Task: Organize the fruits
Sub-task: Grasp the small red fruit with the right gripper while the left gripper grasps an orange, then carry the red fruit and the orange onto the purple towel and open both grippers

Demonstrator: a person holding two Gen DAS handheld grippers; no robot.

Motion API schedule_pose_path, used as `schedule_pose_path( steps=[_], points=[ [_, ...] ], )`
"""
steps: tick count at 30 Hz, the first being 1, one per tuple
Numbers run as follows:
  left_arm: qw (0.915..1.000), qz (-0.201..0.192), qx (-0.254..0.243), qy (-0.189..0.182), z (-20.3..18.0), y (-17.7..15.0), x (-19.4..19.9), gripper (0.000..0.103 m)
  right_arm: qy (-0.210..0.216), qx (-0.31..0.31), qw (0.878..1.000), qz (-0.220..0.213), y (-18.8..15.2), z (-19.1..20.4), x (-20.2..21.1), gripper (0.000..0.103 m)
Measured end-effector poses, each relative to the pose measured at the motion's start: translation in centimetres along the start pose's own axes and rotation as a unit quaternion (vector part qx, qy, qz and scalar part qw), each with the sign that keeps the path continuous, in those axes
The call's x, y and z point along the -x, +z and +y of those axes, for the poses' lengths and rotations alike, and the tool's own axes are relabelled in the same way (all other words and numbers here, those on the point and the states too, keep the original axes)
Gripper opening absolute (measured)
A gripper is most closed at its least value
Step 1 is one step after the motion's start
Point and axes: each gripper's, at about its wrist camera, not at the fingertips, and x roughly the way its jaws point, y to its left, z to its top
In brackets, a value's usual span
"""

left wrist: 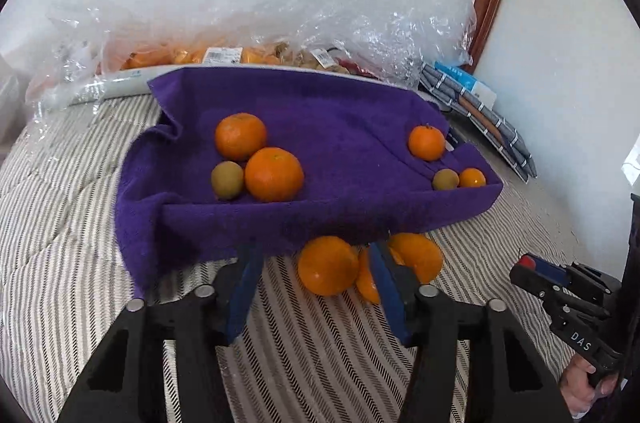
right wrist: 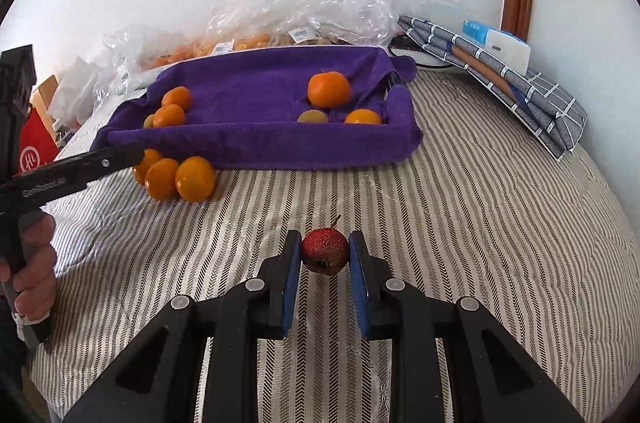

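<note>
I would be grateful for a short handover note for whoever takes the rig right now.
Right gripper: shut on a small red fruit, held above the striped cover.
Left gripper: open, jaws astride the three loose oranges, not gripping.
Purple-towel tray: holds four oranges and two small greenish fruits in two groups.
Left: place the red fruit, then the three oranges lying against the tray's front.

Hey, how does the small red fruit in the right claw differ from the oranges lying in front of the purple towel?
The red fruit is speckled dark red with a thin stem; the oranges are smooth and bright orange. The red fruit is single and pinched in the right claw; the oranges huddle in a cluster, unheld, against the purple towel. It looks smaller than any of them. Both are roundish and over the striped cover.
</note>
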Motion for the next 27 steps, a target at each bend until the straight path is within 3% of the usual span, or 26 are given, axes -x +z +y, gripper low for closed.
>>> schedule_pose_path(
  steps=[3, 8, 11, 14, 21, 27],
  points=[
    [0.9999, 0.014, -0.003, -0.004, -0.1, 0.0, -0.6, 0.032, 0.008, -0.004, 1.000, -0.001, 0.0, -0.1, 0.0, 0.024],
    [1.0000, 0.007, 0.007, 0.000, 0.6, -0.4, 0.5, 0.032, 0.015, -0.014, 1.000, -0.001, -0.1, -0.5, 0.0, 0.024],
    [0.9992, 0.007, -0.005, 0.038, 1.1, -1.1, 0.9, 0.032, 0.020, -0.023, 1.000, 0.001, -0.2, -0.8, -0.1, 0.024],
    [0.9996, 0.008, 0.008, 0.025, 1.7, -1.1, 1.2, 0.033, 0.028, -0.032, 0.999, 0.006, -0.2, -1.0, -0.3, 0.024],
    [0.9984, 0.036, 0.012, 0.042, 2.0, -1.0, 0.0, 0.034, 0.006, -0.022, 0.999, 0.029, -0.2, -0.6, -1.3, 0.024],
    [0.9992, 0.015, 0.035, 0.015, 3.0, -1.2, 0.7, 0.031, -0.014, -0.009, 0.999, 0.038, -0.3, -0.2, -1.7, 0.024]
  ],
)
